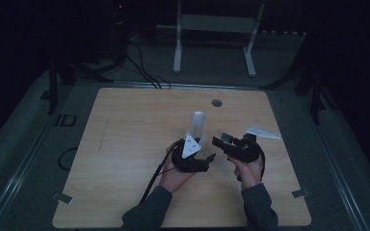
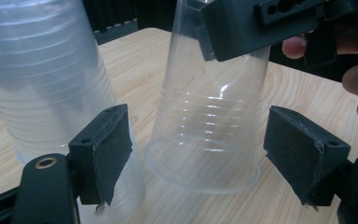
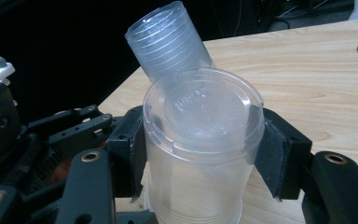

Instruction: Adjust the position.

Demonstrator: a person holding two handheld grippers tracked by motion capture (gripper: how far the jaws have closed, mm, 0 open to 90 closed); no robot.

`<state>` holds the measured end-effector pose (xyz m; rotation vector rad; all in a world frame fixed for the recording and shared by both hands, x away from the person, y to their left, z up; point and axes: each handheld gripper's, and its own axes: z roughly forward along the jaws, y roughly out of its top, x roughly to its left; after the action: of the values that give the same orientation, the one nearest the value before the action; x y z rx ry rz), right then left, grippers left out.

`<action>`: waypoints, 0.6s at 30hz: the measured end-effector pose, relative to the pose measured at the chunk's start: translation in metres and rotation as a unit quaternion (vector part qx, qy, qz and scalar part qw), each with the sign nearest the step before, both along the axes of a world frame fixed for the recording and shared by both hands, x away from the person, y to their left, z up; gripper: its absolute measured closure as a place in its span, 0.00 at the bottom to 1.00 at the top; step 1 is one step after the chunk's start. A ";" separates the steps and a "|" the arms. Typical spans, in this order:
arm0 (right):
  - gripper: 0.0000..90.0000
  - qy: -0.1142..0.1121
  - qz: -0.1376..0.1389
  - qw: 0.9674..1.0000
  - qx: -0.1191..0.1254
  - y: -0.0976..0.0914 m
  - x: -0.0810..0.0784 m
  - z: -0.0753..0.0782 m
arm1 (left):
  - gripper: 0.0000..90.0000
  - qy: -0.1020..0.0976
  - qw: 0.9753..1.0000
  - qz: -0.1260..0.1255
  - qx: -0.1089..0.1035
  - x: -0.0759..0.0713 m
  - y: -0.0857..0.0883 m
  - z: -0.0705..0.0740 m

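Observation:
A stack of clear plastic cups point(image 1: 197, 122) stands mouth-down near the table's middle; in the right gripper view the stack point(image 3: 168, 42) leans behind the held cup. My right gripper point(image 1: 221, 138) is shut on a single clear cup point(image 3: 200, 154), its base toward that camera and a jaw on each side. In the left gripper view that cup point(image 2: 209, 121) hangs mouth-down just above the wood, between the jaws of my left gripper point(image 2: 198, 140), which is open and clear of it. The stack point(image 2: 42, 79) rises right behind its left jaw. My left gripper point(image 1: 203, 147) sits just below the stack.
The wooden table point(image 1: 125, 144) has a round hole point(image 1: 216, 102) near its far edge. A white frame stand point(image 1: 217, 29) and cables point(image 1: 142, 67) lie on the dark floor beyond. Both forearms enter from the bottom edge.

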<state>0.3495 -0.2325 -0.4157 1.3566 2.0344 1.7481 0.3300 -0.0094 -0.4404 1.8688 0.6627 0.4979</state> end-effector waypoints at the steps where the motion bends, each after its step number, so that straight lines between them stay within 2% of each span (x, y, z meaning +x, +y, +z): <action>1: 0.45 0.002 0.001 1.000 0.004 0.000 0.000 0.000 | 0.25 -0.001 1.000 0.000 0.000 0.000 -0.001 0.000; 4: 0.46 0.006 0.003 1.000 0.011 0.000 0.000 -0.001 | 0.25 -0.002 1.000 0.001 -0.001 0.000 -0.002 -0.001; 12: 0.46 0.021 0.009 0.999 0.049 -0.003 0.002 -0.005 | 0.25 -0.009 1.000 0.001 -0.009 0.000 -0.008 -0.004; 18: 0.46 0.026 0.012 0.998 0.061 -0.004 0.002 -0.006 | 0.24 -0.012 1.000 -0.002 -0.016 0.001 -0.011 -0.007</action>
<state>0.3513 -0.2361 -0.4217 1.4324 2.0073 1.8948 0.3310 -0.0205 -0.4469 1.8319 0.6482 0.5040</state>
